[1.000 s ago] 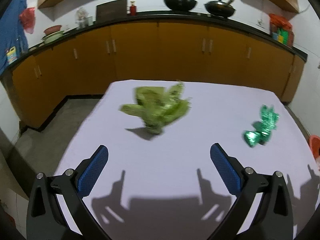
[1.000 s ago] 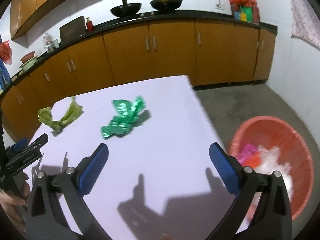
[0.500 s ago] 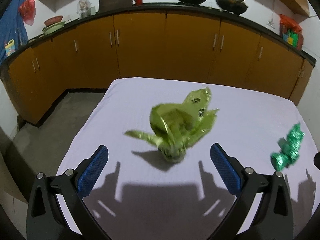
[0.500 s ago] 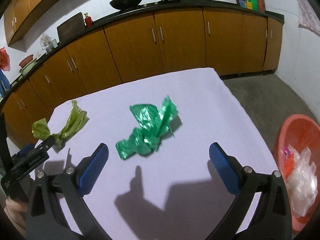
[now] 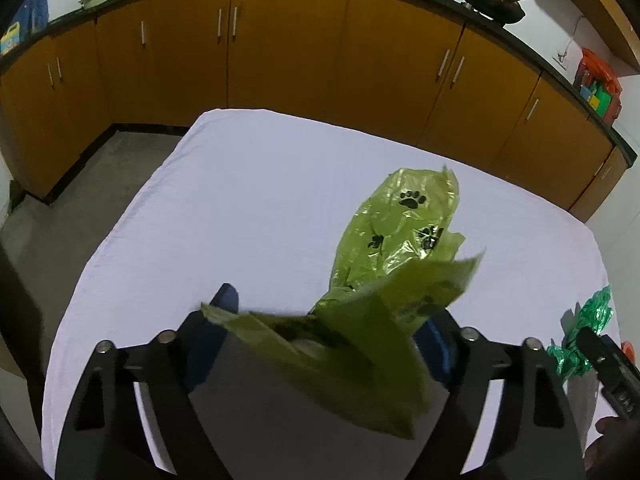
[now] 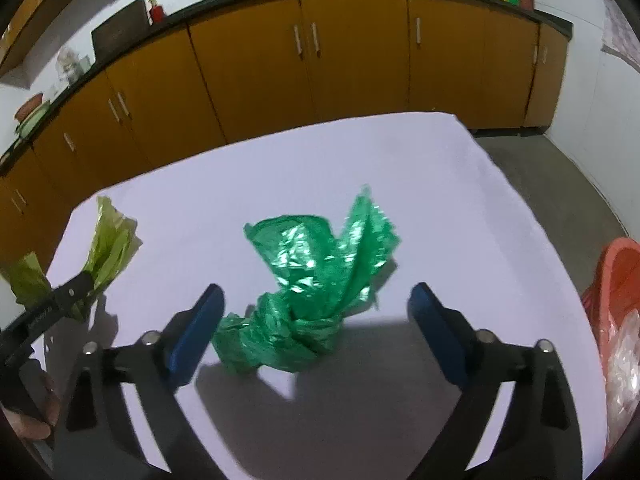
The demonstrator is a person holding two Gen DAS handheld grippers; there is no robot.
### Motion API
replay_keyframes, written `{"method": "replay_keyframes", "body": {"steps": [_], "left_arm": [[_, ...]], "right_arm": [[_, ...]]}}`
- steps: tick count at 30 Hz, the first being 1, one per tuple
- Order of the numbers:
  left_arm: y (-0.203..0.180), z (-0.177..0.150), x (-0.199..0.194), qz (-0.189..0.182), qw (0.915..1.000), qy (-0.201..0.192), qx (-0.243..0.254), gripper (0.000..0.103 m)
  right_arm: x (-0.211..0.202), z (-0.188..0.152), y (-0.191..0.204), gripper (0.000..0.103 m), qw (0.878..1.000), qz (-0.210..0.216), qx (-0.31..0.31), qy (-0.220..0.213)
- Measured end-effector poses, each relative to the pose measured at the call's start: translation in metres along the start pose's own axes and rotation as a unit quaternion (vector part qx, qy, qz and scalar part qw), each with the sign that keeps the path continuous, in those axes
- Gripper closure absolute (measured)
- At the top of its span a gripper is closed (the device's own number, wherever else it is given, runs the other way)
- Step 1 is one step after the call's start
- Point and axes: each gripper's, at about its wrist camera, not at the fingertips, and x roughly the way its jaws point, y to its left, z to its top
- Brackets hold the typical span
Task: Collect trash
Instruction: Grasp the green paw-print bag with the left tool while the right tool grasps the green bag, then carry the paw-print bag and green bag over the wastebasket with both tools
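Note:
A light green plastic bag [image 5: 384,280] with black paw prints lies on the white table [image 5: 248,208], its near end between the fingers of my left gripper [image 5: 332,320], which is open around it. It also shows in the right wrist view [image 6: 108,248]. A crumpled dark green plastic bag [image 6: 316,280] lies mid-table between the blue pads of my right gripper [image 6: 316,316], which is open and apart from it. That bag also shows at the right edge of the left wrist view [image 5: 580,332].
An orange-red bin [image 6: 616,320] with clear plastic trash stands on the floor right of the table. Orange kitchen cabinets [image 5: 280,48] run along the far wall under a black counter with woks. Grey floor [image 6: 560,184] surrounds the table.
Both grippers have moved forward and down over the table. The light green bag now sits between the left fingers and the dark green bag between the right fingers. Both stay open.

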Motion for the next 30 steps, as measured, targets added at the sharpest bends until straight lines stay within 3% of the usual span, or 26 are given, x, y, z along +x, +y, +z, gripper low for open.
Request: {"method": "replay_keyframes", "body": {"steps": [6,10,12,17,30], "left_arm": [[-0.004,0.001,0.001,-0.008,0.9999,0.000,0.007,0.040],[0.000,0.002,0.001,-0.011,0.9999,-0.002,0.004,0.057],[0.001,0.002,0.000,-0.012,0.9999,-0.003,0.004,0.061],[0.003,0.000,-0.008,-0.016,0.9998,-0.008,0.009,0.068],[-0.017,-0.006,-0.054,-0.056,0.9961,-0.044,0.052,0.070]], "right_arm": [[0.011,-0.006,0.012,0.041,0.999,0.007,-0.029,0.018],[0.010,-0.008,0.015,0.048,0.999,0.014,-0.035,0.016],[0.008,-0.009,0.015,0.062,0.999,0.018,-0.036,0.015],[0.002,-0.013,0.010,0.064,0.999,0.029,-0.032,0.017],[-0.053,-0.019,-0.021,0.065,0.999,0.041,-0.026,-0.024]]}}
